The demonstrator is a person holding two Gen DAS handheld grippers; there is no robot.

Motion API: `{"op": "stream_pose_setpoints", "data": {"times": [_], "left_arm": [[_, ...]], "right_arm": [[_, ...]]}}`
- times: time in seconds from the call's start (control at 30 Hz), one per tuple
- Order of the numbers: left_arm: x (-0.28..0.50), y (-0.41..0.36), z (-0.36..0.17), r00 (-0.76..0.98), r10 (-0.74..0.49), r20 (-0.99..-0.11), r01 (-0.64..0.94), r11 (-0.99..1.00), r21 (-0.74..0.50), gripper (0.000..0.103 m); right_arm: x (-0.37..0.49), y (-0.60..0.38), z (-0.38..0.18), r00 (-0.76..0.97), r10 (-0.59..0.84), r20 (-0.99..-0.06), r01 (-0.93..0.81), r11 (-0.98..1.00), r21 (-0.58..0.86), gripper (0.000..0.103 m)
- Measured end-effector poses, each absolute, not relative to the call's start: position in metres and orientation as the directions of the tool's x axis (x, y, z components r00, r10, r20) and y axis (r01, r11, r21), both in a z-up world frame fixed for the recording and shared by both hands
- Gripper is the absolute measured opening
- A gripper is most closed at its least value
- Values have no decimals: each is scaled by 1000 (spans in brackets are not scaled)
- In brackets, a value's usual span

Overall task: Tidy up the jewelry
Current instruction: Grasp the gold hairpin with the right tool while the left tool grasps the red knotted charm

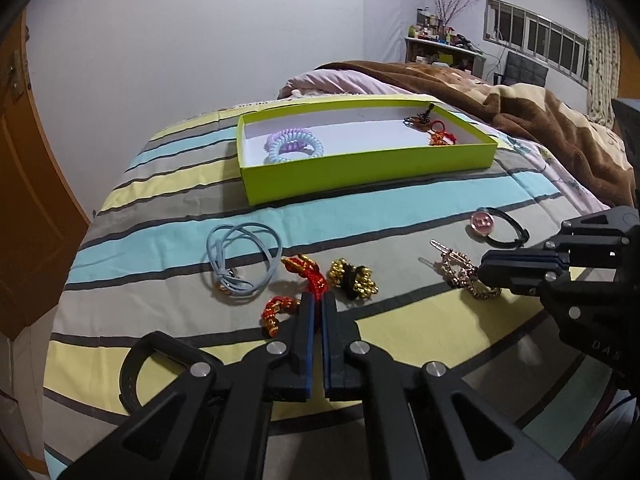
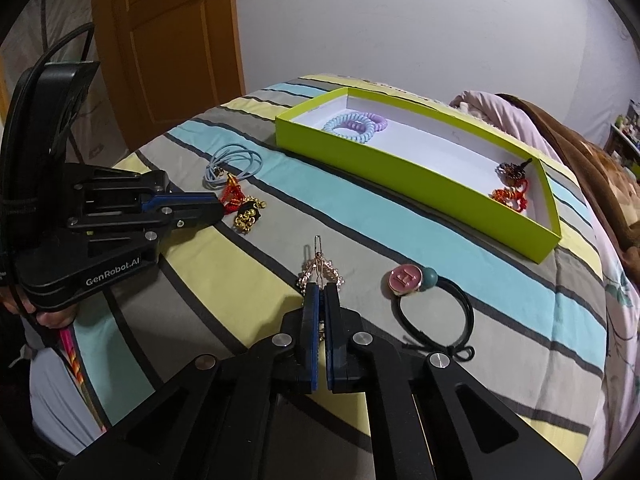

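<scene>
Red-gold beaded tie sits nearest on the striped bedspread, left gripper clenched on its mid loop; soft, light, floppy, so pinch the cord, not the beads. Right gripper jaws closed on rose-gold hair clip, prob. gripping its rear end; stiff, thin, slippery. Farther back, green box w/ coil ties.

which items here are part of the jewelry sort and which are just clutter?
Job items:
- green box with spiral hair ties
- red beaded piece in left tongs
- gold hair clip in right tongs
- blue cord ties
- gold bell tie
- pink-button tie

Clutter:
- brown blanket
- shelf
- door
</scene>
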State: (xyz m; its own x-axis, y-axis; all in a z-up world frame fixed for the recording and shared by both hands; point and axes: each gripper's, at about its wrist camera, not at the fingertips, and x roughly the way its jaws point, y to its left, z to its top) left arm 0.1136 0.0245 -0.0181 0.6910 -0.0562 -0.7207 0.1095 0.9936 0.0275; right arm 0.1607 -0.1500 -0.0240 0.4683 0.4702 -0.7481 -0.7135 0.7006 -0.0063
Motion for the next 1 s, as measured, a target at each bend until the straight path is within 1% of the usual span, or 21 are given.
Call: {"op": "stream_pose_setpoints", "data": {"times": [0.43,0.63,0.77,1.0], "left_arm": [[91,29,-6,725,-75,-685,78,997,-26,3],[83,31,-6,725,-75,-685,71,997,-33,3],[82,33,-6,722,-73,-688,60,997,-44,3],[81,35,-6,722,-77,-688,56,997,-52,3]], "right_arm": [[150,-170,-19,486,483,-728,-672,739,42,0],[148,-176,-16,470,499,-728,-675,735,68,0],[154,-169,-15,478,478,-737,-680,732,34,5],[160,-156,-18,453,474,-755,-711,703,15,5]]}}
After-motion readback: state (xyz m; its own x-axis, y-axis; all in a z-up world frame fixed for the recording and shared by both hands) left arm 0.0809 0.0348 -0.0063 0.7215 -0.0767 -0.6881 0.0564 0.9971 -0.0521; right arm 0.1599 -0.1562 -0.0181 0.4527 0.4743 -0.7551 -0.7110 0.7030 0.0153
